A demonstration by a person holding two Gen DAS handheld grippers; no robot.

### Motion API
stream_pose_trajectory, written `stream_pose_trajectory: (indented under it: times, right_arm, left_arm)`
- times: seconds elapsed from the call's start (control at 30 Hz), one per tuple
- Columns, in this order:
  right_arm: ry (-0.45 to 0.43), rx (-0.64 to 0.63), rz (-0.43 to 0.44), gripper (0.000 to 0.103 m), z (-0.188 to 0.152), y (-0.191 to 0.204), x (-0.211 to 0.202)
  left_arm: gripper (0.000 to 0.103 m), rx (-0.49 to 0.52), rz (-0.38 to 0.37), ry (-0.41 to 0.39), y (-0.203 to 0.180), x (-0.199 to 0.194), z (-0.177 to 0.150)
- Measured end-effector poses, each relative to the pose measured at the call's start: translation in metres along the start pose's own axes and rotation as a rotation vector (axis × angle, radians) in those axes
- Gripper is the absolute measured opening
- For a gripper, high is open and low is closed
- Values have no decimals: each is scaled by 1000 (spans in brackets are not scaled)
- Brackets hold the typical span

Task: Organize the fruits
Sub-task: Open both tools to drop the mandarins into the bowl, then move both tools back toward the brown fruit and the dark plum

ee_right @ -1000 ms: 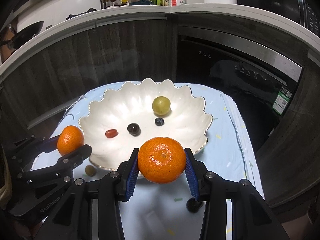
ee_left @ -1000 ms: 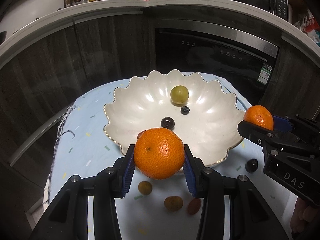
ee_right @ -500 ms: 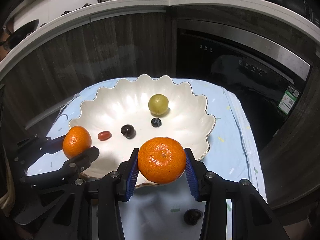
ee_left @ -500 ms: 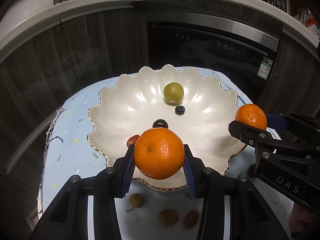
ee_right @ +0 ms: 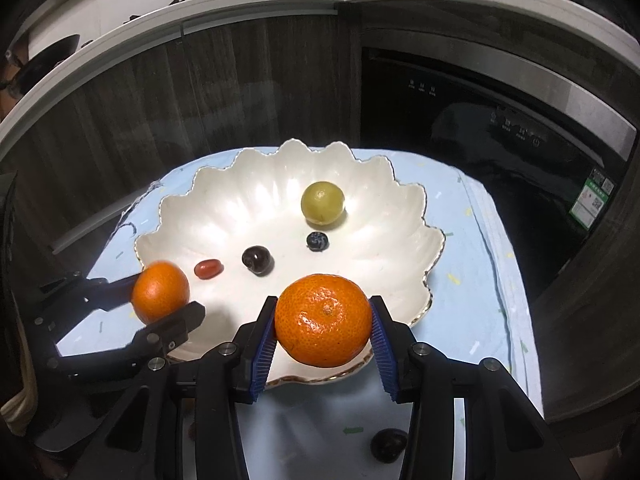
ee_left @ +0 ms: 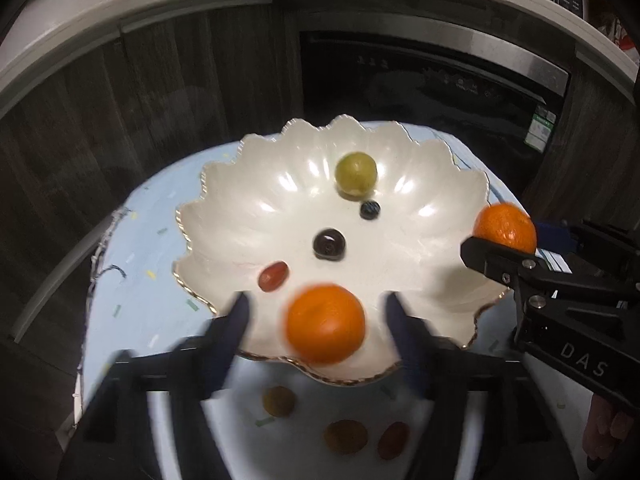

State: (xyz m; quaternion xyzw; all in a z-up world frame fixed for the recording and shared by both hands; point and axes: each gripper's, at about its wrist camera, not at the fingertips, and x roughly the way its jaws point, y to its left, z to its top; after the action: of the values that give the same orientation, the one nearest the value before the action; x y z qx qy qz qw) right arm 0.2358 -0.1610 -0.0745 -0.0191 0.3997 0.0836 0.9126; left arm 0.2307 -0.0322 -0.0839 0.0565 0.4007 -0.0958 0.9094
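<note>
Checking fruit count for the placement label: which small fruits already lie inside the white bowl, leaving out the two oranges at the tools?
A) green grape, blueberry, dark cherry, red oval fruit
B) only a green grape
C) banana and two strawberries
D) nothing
A: the right wrist view shows the green grape, blueberry, dark cherry and red oval fruit lying in the white bowl.
</note>
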Motion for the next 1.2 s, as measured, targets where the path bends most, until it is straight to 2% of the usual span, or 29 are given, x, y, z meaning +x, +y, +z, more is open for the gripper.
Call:
stream_pose_trajectory:
  times: [0.03, 0.07, 0.1, 0.17, 0.47, 1.2]
  right_arm:
    - [4, 6, -2, 47, 0, -1, 1]
    - [4, 11, -4, 54, -1, -2, 2]
    - [-4, 21, -10, 68, 0, -3, 0]
    - [-27, 33, -32, 82, 2, -6, -4]
    - [-61, 36, -66, 83, 3, -8, -15]
    - [-118, 42, -90, 83, -5, -4, -58]
  left_arm:
    - [80, -3, 7, -7, 1, -1, 0]
    - [80, -8, 6, -7, 2, -2, 0]
    - [81, -14, 6, -3, 3, -2, 0]
    - [82, -24, 8, 4, 6, -1, -2]
    - [91, -37, 25, 1, 9, -8, -8]
    - [91, -14, 38, -78, 2, -55, -10]
